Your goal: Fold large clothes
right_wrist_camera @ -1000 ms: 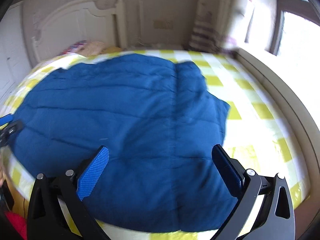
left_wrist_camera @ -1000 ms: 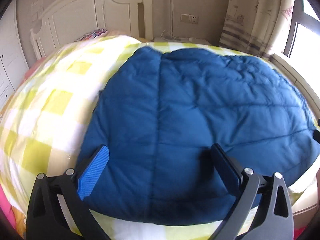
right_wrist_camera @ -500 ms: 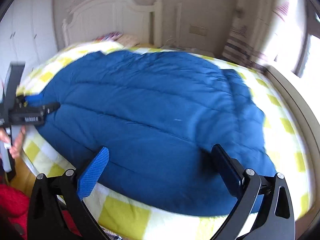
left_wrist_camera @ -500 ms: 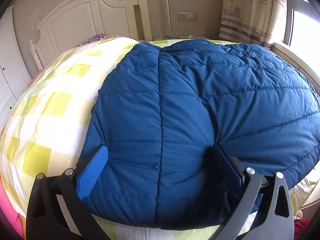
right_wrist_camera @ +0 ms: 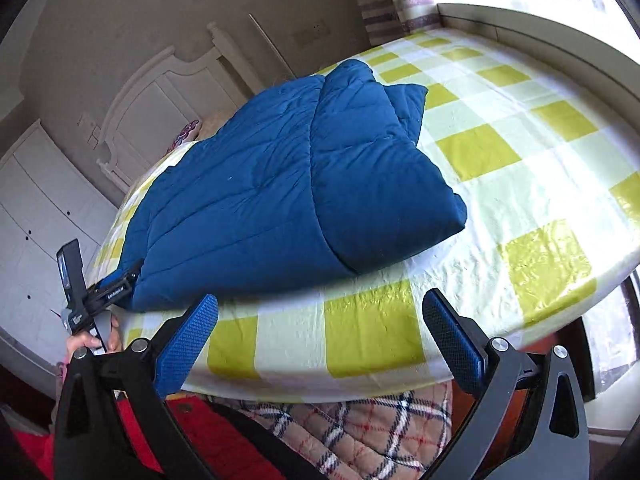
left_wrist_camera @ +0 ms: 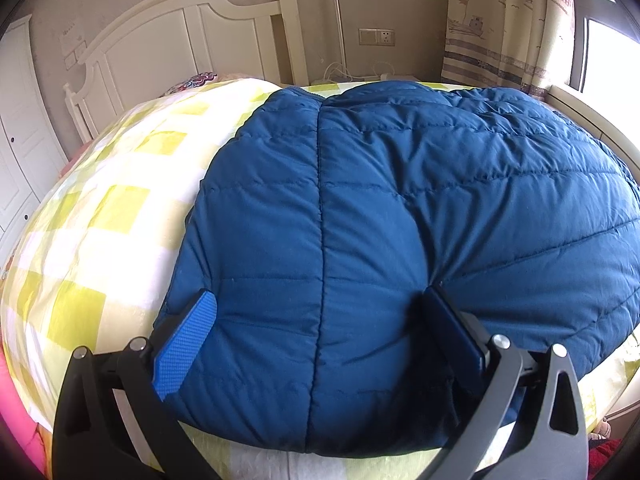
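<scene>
Padding in the blue jacket point(left_wrist_camera: 400, 208) demanded a deep bite: left claw point(left_wrist_camera: 320, 320) gaped wide astride its hem, right claw point(right_wrist_camera: 320, 320) wide, empty.

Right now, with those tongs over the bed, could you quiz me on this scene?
1. True or false: the right tongs grip the blue quilted padded coat.
2. The coat lies on: A a wooden chair; B a yellow-and-white checked bed cover; C a carpet.
3. Fill in: the left tongs stand ___ at the coat's near edge.
Key: 1 false; 2 B; 3 open.
</scene>
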Motion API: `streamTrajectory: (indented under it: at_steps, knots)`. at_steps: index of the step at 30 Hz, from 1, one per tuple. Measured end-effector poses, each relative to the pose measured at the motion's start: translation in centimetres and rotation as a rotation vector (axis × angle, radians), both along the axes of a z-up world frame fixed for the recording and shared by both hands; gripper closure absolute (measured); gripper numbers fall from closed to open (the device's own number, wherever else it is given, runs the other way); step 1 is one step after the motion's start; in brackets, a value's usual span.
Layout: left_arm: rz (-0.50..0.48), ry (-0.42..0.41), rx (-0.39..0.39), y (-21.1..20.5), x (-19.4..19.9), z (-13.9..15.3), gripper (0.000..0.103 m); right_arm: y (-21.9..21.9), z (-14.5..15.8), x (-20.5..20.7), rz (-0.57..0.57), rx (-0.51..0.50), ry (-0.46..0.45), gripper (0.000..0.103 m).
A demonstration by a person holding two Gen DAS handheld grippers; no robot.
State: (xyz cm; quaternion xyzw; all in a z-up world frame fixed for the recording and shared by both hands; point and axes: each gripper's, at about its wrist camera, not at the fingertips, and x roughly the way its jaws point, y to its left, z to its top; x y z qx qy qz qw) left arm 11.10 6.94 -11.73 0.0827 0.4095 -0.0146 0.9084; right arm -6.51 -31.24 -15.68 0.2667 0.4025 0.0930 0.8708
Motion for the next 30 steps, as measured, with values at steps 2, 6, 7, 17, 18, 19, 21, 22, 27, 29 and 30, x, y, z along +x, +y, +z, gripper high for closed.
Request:
streamTrajectory:
  at_steps: [2, 6, 7, 17, 18, 19, 21, 22, 27, 29, 30]
  knots:
    - [0.003, -0.002, 0.004, -0.1, -0.1, 0.0, 0.002, -0.1, -0.1, 1.7, -0.021, 0.04, 0.001, 0.004]
    - [0.006, -0.005, 0.004, -0.1, -0.2, 0.0, 0.002, 1.6, 0.3, 6.7, -0.068, 0.048, 0.045, 0.004]
    - [0.006, -0.007, 0.003, -0.2, -0.3, 0.0, 0.002, 1.7, 0.3, 7.6, -0.089, 0.052, 0.039, 0.004]
    - [0.005, -0.025, 0.004, -0.6, -0.5, -0.1, 0.002, 1.3, -1.1, 8.5, -0.241, 0.156, -0.11, 0.043]
    - [0.005, -0.025, 0.004, -0.6, -0.5, -0.1, 0.002, 1.2, -1.0, 8.3, -0.242, 0.164, -0.119, 0.045]
    - [0.004, -0.025, 0.003, -0.5, -0.5, -0.1, 0.002, 1.2, -1.0, 8.1, -0.243, 0.171, -0.127, 0.048]
    - [0.005, -0.013, 0.008, -0.7, -0.5, 0.2, 0.002, 1.0, -0.6, 7.9, -0.244, 0.193, -0.144, 0.052]
    - [0.011, 0.002, 0.018, -0.8, -0.5, 0.7, 0.002, 0.5, -0.4, 7.5, -0.244, 0.209, -0.153, 0.055]
    - [-0.053, -0.07, -0.004, -3.4, 0.9, 5.7, 0.005, -0.7, 0.3, 6.7, -0.235, 0.273, -0.194, 0.061]
    - [-0.096, -0.096, -0.031, -5.6, 3.8, 8.1, 0.004, -0.7, -0.1, 6.4, -0.239, 0.277, -0.197, 0.061]
    - [-0.106, -0.101, -0.025, -6.6, 5.3, 8.7, 0.004, -0.8, -0.1, 6.4, -0.239, 0.273, -0.201, 0.061]
